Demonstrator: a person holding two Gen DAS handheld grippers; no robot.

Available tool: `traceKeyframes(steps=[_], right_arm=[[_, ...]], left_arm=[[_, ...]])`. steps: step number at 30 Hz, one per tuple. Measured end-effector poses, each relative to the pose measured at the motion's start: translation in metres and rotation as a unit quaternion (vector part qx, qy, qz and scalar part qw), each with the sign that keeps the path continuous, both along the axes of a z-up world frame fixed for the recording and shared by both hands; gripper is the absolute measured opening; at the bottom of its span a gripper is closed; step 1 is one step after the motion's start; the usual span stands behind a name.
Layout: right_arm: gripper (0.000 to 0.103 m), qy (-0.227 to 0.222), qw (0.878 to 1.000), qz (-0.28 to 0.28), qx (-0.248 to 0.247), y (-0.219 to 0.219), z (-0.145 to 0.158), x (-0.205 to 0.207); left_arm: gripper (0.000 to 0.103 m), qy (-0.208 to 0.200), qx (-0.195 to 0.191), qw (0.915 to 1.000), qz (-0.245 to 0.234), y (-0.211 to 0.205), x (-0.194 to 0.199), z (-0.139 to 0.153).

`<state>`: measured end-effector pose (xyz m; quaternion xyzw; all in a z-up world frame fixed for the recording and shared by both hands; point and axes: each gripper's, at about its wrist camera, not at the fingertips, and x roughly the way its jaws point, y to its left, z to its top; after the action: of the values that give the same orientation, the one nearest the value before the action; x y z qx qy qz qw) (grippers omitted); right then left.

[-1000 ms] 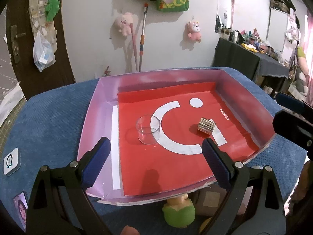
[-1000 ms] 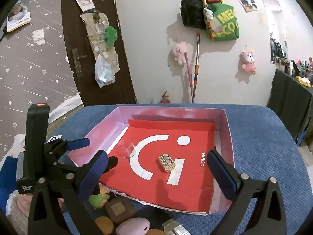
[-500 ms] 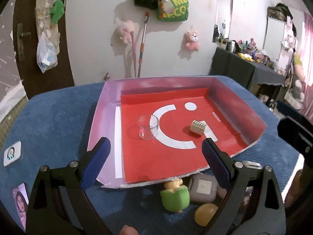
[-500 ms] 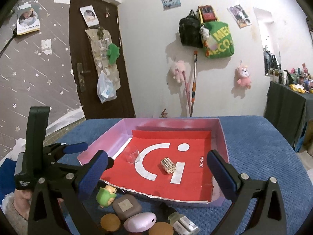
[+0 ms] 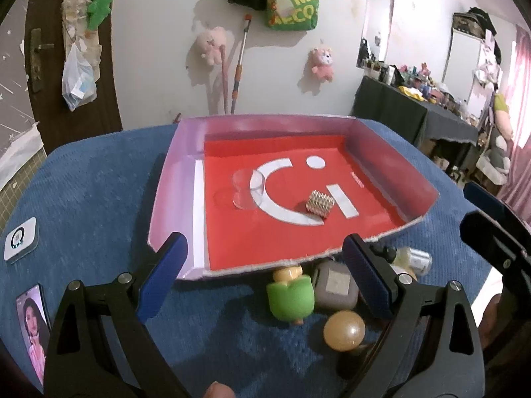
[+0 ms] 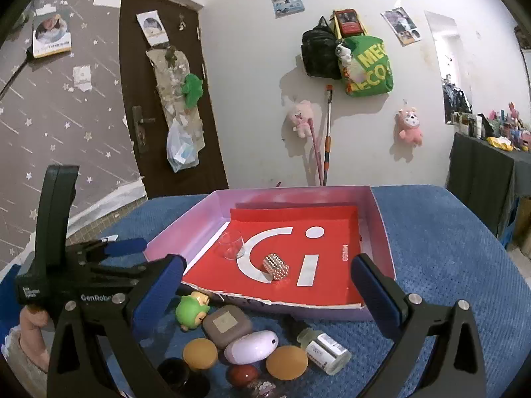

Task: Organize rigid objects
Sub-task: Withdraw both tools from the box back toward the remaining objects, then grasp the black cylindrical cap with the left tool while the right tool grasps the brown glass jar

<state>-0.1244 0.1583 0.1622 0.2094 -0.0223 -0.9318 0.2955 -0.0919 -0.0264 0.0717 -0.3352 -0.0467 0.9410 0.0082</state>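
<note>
A pink tray with a red liner (image 5: pixel 186 165) (image 6: pixel 381 229) stands on the blue table. In it are a clear glass cup (image 5: pixel 247 189) (image 6: pixel 232 246) and a silver bead block (image 5: pixel 319 204) (image 6: pixel 276 265). In front of the tray lie loose objects: a green toy (image 5: pixel 290 295) (image 6: pixel 191 310), a grey-brown case (image 5: pixel 335 286) (image 6: pixel 227 323), an orange ball (image 5: pixel 344 330) (image 6: pixel 200 353), a lilac case (image 6: pixel 251 346) and a small bottle (image 6: pixel 323 351). My left gripper (image 5: pixel 262 277) is open and empty above them. My right gripper (image 6: pixel 265 288) is open and empty too.
A white device (image 5: pixel 20 243) and a phone (image 5: pixel 31 325) lie on the table's left. A dark red stone (image 6: pixel 244 373) and a second orange disc (image 6: pixel 287 358) lie by the near edge. A wall with hanging bags and a door stand behind.
Both grippers have drawn back and up from the tray, so the loose objects in front of it have come into view. Nothing in the tray has moved.
</note>
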Motion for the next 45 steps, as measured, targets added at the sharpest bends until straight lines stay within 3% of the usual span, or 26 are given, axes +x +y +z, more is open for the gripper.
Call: traceKeyframes(steps=[24,32,40,45], right_arm=[[0.103,-0.015,0.999,0.003,0.045,0.009,-0.014,0.031],[0.086,-0.055,0.997,0.016,0.044,0.012,-0.026,0.033],[0.076,-0.068,0.996,0.020,0.054,0.013,-0.034,0.040],[0.070,-0.085,0.994,0.022,0.059,0.014,-0.045,0.040]], left_arm=[[0.095,-0.007,0.020,0.9997,-0.013,0.008,0.033,-0.005],[0.095,-0.012,0.032,0.9984,-0.044,0.022,0.048,-0.007],[0.095,-0.024,0.060,0.9949,-0.078,0.032,0.061,-0.013],[0.095,-0.031,0.048,0.9937,-0.096,0.046,0.066,-0.021]])
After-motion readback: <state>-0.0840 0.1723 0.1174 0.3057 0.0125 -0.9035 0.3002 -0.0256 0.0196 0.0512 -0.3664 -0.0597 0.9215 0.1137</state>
